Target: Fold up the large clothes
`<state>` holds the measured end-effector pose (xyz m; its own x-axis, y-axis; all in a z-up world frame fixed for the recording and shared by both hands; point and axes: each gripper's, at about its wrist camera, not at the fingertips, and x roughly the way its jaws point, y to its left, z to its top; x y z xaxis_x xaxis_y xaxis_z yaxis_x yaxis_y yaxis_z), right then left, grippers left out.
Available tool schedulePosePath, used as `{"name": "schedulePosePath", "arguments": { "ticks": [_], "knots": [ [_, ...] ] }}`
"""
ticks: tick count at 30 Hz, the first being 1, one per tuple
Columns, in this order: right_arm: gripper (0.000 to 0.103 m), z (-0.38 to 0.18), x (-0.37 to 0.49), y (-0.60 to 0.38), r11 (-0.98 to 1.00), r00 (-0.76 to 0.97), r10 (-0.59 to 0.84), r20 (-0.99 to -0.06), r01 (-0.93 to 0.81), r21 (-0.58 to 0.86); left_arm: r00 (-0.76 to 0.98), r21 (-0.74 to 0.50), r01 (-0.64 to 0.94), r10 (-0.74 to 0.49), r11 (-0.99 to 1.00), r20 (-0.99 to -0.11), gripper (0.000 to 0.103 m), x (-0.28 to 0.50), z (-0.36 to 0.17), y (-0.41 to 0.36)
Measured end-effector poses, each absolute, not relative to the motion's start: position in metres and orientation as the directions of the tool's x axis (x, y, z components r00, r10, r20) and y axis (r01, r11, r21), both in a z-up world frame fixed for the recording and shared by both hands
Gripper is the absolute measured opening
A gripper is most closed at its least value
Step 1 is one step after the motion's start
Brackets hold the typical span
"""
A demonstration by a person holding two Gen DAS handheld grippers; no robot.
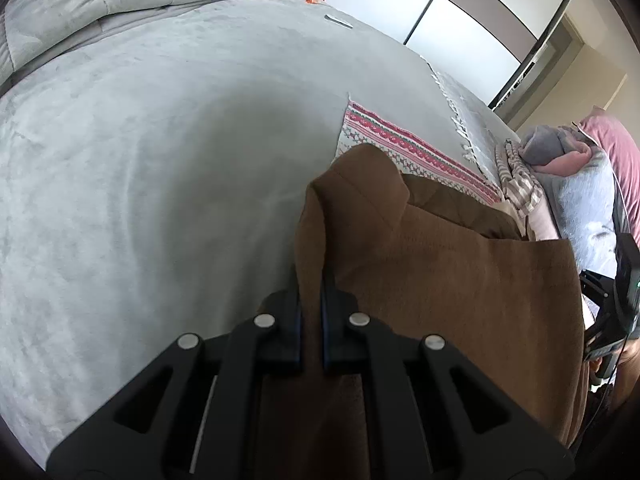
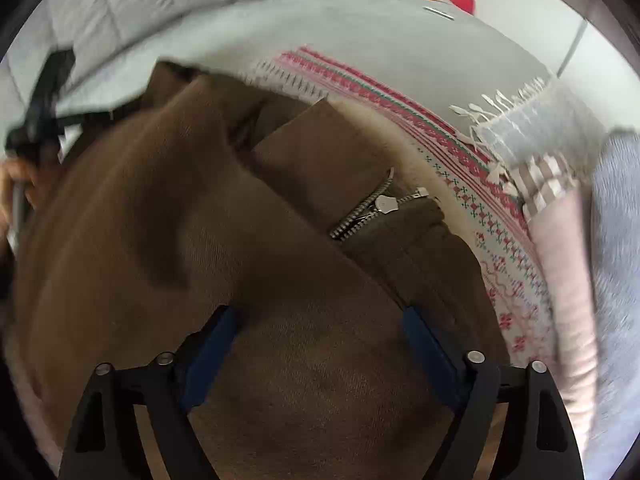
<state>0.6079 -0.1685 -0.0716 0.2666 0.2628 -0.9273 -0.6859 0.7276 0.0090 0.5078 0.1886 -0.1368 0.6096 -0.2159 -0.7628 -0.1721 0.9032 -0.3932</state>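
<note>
The left gripper [image 1: 311,280] has its jaws clenched on a fold of the brown jacket [image 1: 440,264] above the bed [image 1: 140,160]; the right gripper [image 2: 320,320] has its jaws released, straddling the jacket.

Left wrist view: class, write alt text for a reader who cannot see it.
The left claw is shut on a fold of a brown jacket over a grey bedspread. A red patterned woven cloth lies beyond it.

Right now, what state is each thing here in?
Left gripper: shut on the brown jacket.
Right gripper: open, over the jacket.
Jacket: bunched, partly lifted.
Zipper: part open.
Patterned cloth: flat on the bed.
</note>
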Motion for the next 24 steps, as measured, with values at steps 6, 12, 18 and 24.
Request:
{"name": "schedulePosePath", "arguments": {
  "ticks": [6, 12, 18, 24],
  "knots": [
    [0.011, -0.074, 0.574, -0.17, 0.687, 0.305, 0.209, -0.929, -0.722, -0.083, 0.628, -0.432, -0.173, -0.238, 0.885, -0.741, 0.009, 0.502, -0.138, 0.193],
    [0.009, -0.052, 0.528, -0.153, 0.654, 0.622, 0.005, -0.783, -0.594, -0.468, 0.666, -0.476, -0.172, -0.254, 0.862, -0.701, 0.009, 0.494, -0.123, 0.198],
    [0.007, -0.026, 0.552, -0.146, 0.76, 0.735, -0.099, -0.671, -0.379, -0.528, 0.708, -0.484, -0.219, -0.203, 0.847, -0.676, 0.009, 0.493, -0.095, 0.189],
    [0.007, -0.057, 0.617, -0.155, 0.83, 0.679, -0.213, -0.702, -0.254, -0.497, 0.707, -0.324, -0.294, -0.024, 0.899, -0.707, 0.01, 0.516, -0.103, 0.175]
  ]
}}
